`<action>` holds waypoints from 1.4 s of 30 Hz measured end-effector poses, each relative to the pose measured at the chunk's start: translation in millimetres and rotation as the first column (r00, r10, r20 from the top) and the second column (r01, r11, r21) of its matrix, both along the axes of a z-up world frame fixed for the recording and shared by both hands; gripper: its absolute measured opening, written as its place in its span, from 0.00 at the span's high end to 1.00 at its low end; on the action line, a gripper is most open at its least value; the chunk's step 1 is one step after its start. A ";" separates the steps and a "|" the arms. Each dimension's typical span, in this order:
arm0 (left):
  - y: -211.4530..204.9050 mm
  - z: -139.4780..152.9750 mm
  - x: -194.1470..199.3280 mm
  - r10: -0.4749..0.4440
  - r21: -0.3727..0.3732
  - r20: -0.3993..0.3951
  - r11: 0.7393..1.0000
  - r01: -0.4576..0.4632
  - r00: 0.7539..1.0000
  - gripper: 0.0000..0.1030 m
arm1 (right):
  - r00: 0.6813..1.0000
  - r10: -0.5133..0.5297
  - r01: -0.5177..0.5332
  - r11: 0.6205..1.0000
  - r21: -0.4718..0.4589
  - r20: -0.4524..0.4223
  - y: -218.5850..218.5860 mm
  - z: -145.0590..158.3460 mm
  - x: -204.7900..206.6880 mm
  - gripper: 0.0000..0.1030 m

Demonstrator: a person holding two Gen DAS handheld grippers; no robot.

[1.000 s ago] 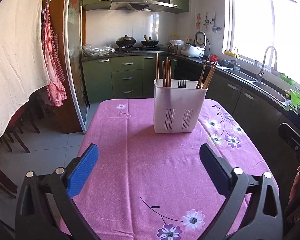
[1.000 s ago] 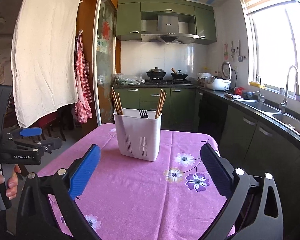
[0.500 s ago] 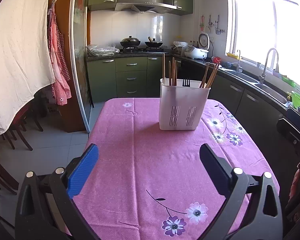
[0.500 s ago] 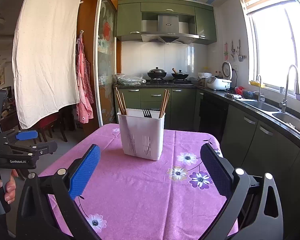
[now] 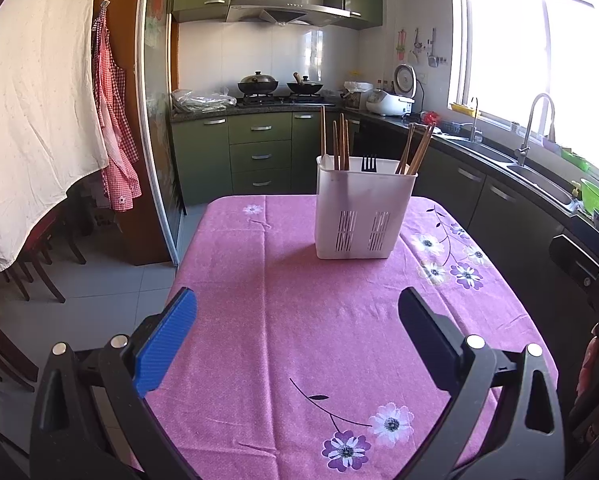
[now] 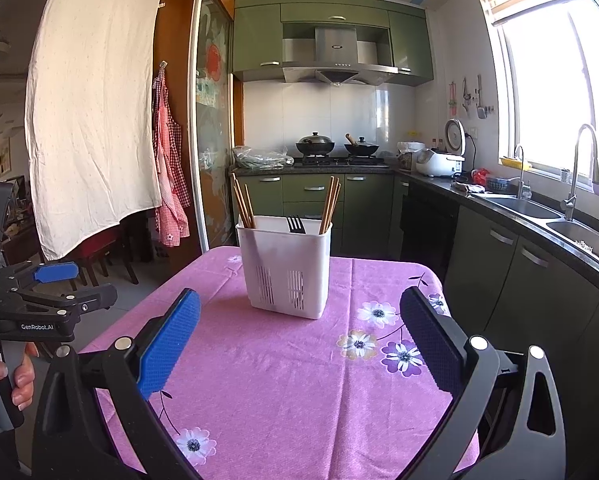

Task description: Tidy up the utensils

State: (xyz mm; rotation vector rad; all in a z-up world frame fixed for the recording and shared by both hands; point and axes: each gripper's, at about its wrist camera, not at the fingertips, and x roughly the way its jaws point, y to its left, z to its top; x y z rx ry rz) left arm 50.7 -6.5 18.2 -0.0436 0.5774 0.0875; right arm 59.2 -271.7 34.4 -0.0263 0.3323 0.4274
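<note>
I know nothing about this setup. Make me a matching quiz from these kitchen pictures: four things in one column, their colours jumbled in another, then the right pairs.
Things:
1. utensil holder
2. fork
3. tablecloth
4. chopsticks

Colours:
A. pink with flowers
B. brown
C. white
D. black

Pairs: 1-C, 2-D, 3-A, 4-B

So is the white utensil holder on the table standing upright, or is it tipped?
Upright. The white utensil holder sits flat on the pink tablecloth, with its chopsticks and black fork sticking out of its top.
</note>
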 end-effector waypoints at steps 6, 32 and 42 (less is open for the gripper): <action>0.1 -0.2 0.0 0.000 -0.001 -0.001 1.000 0.000 1.000 0.07 | 1.000 0.002 -0.002 1.000 0.003 -0.004 -0.4 -0.3 1.5 0.04; 0.6 1.3 -0.6 0.000 -0.002 -0.004 1.000 0.000 1.000 0.07 | 1.000 0.008 -0.008 1.000 -0.005 -0.011 1.5 -3.6 3.5 0.04; 1.4 0.4 0.8 0.004 -0.001 -0.005 1.000 -0.004 1.000 0.07 | 1.000 0.014 -0.014 1.000 -0.010 -0.016 0.4 -7.3 3.7 0.04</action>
